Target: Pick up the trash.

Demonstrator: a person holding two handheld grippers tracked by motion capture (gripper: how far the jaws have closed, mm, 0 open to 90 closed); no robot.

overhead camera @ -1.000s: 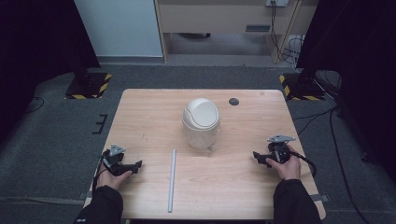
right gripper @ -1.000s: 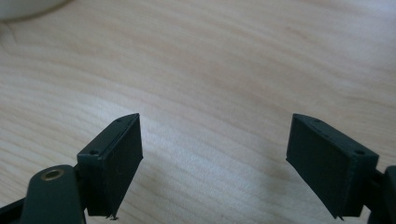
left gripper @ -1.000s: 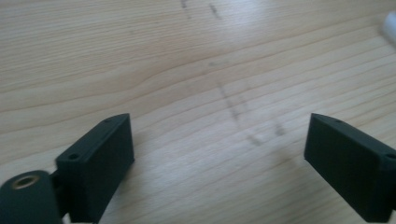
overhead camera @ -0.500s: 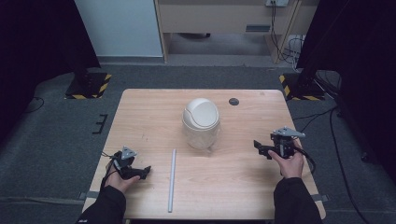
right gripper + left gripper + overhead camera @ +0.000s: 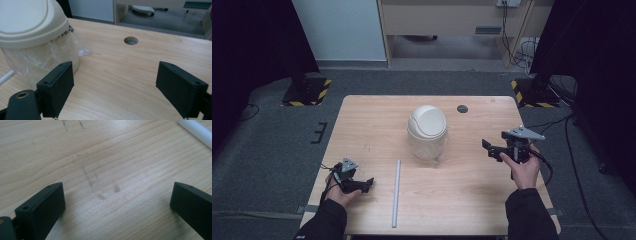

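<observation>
Lower left of the high view: left gripper [image 5: 362, 185] low over the bench [image 5: 472, 200], jaws spread wide, just been opening, nothing between them. White rod [image 5: 396, 192] just right of it, lying lengthwise, lower centre. Right gripper [image 5: 488, 147] at right middle, raised off the bench, jaws apart and just been widening, nothing pinched. Cream swing-lid bin [image 5: 427, 131] with clear bag liner upright at centre. Small round hole [image 5: 462, 108] beyond, upper right of the bench.
</observation>
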